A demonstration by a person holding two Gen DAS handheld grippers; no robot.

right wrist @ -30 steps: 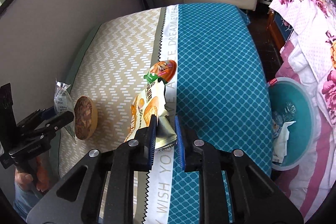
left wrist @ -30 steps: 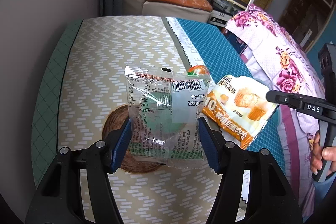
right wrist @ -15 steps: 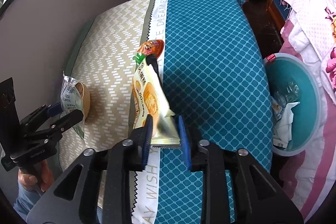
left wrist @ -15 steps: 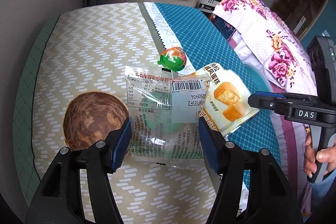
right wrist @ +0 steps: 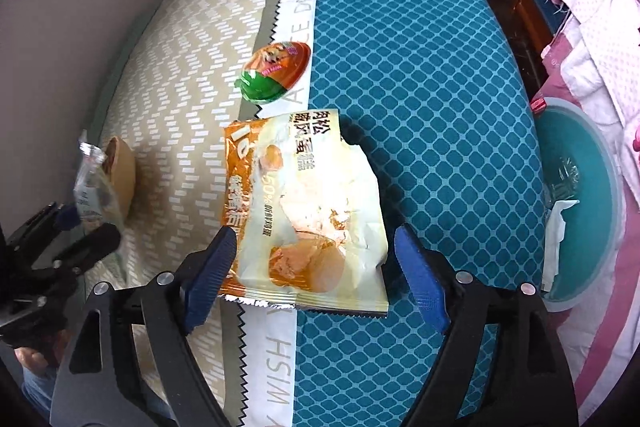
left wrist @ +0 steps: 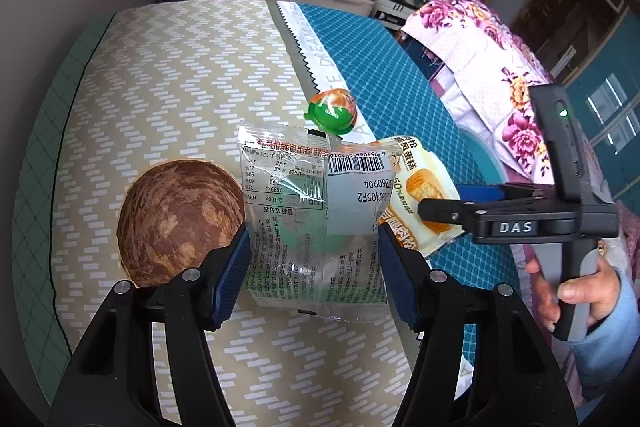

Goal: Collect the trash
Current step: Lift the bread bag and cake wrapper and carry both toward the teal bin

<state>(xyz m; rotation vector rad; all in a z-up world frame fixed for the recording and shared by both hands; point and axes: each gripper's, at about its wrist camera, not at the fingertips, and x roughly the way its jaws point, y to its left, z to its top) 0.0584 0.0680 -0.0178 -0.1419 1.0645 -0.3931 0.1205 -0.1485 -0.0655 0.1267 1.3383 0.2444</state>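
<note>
While clear wrapper [left wrist: 316, 227] is pinched between pads of left claw [left wrist: 312, 251], above table [left wrist: 168, 75] beside brown bun [left wrist: 176, 219], right claw [right wrist: 316, 267] is spread wide, nothing gripped. Orange cake wrapper [right wrist: 304, 203] is seen lying on table between its fingers. Jelly cup [right wrist: 276, 71] just beyond. Teal bin [right wrist: 580, 195] beside table.

A clear printed plastic wrapper [left wrist: 316, 223] sits between the left gripper [left wrist: 312, 267] pads, with a round brown wooden coaster [left wrist: 180, 219] on the table to its left. A yellow cake wrapper [right wrist: 308, 211] lies between the right gripper [right wrist: 316, 275] pads; a round green-and-orange jelly cup [right wrist: 276, 71] lies beyond it, and a teal round bin [right wrist: 580, 203] stands lower right.
</note>
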